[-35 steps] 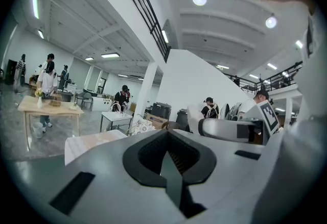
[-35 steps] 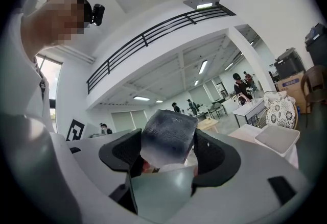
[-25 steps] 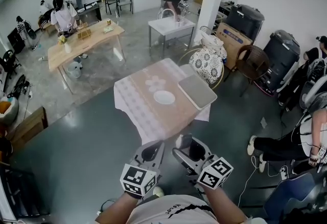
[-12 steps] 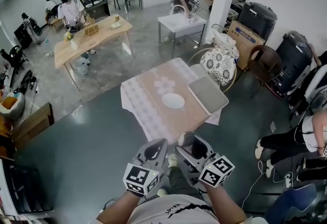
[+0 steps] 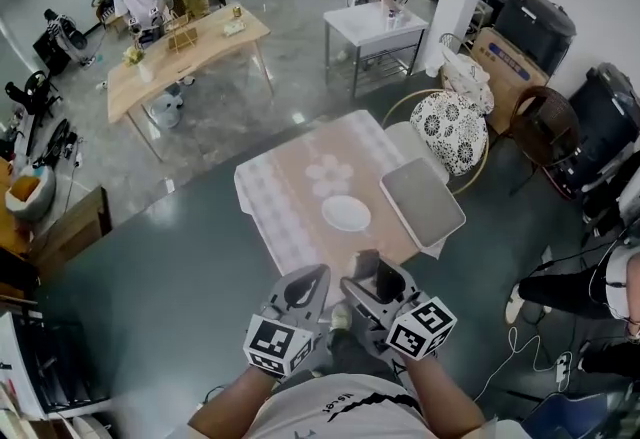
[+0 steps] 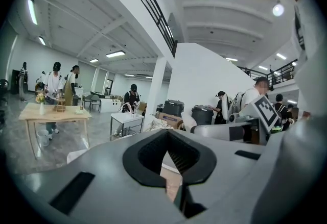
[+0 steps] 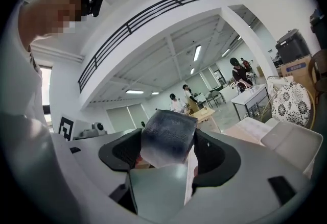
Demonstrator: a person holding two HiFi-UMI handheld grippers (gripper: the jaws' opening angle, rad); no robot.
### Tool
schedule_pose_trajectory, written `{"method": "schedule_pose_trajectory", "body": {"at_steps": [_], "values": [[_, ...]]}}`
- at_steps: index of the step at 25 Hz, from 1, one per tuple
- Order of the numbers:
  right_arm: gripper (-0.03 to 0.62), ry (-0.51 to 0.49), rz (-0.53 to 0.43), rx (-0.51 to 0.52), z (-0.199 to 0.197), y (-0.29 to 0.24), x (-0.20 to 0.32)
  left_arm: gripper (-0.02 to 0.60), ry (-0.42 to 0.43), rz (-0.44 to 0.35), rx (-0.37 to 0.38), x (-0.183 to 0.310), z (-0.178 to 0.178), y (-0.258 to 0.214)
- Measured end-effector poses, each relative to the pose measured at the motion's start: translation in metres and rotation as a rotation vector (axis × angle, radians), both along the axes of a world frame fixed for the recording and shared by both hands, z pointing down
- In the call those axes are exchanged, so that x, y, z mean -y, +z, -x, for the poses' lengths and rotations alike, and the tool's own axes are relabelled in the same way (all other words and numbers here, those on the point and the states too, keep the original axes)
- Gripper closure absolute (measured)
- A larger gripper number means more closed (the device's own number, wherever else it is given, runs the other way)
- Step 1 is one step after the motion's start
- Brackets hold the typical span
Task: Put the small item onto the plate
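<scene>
Far left, a long wooden table (image 5: 185,49) with people standing round it, well apart from us.

Left claw (image 5: 308,279): held low in front of our body, marker cube toward us. In the left gripper view its two jaws come together, with only a narrow wedge of the room showing above where they meet. We see nothing between them. Closed and empty.

Ahead of both claws stands the bench (image 5: 285,212), draped in a pale checked cloth with a tan middle. The plate (image 5: 346,213) lies on it, white, round and bare, toward the near right part of the top.

Right claw (image 5: 372,277): just beside the left one, at about the same height, and hanging short of the bench's near edge in the head view. In the right gripper view its jaws are clamped on the small item (image 7: 168,135), a dark grey, squarish block with rounded corners. The block stands up above the jaw tips. The item is in the air, in this claw, and apart from the plate, which lies farther out on the bench.

Right of the plate, a flat grey tray (image 5: 422,201) sits on the bench's right side, near the plate but not touching it.

Beyond the tray, a round chair with a patterned cushion (image 5: 450,130) stands next to the bench.
</scene>
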State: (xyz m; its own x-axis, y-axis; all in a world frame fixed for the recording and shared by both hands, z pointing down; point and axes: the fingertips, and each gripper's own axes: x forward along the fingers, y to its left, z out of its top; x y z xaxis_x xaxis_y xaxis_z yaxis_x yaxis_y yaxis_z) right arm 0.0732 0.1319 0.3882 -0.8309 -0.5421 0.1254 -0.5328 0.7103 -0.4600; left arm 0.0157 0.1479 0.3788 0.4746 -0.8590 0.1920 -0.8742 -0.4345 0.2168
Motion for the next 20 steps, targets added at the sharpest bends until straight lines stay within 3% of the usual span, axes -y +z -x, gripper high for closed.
{"method": "schedule_pose_trajectory", "body": {"at_steps": [11,20], "values": [[0.258,-0.021,0.092,-0.085,-0.001,0.066,0.099,0.577,-0.008,0.049,0.037,0.104,-0.004,0.047],[0.258,0.059,0.163,-0.167,0.007,0.144,0.155,0.577,0.068,0.107,0.032,0.157,0.007,0.108]]}}
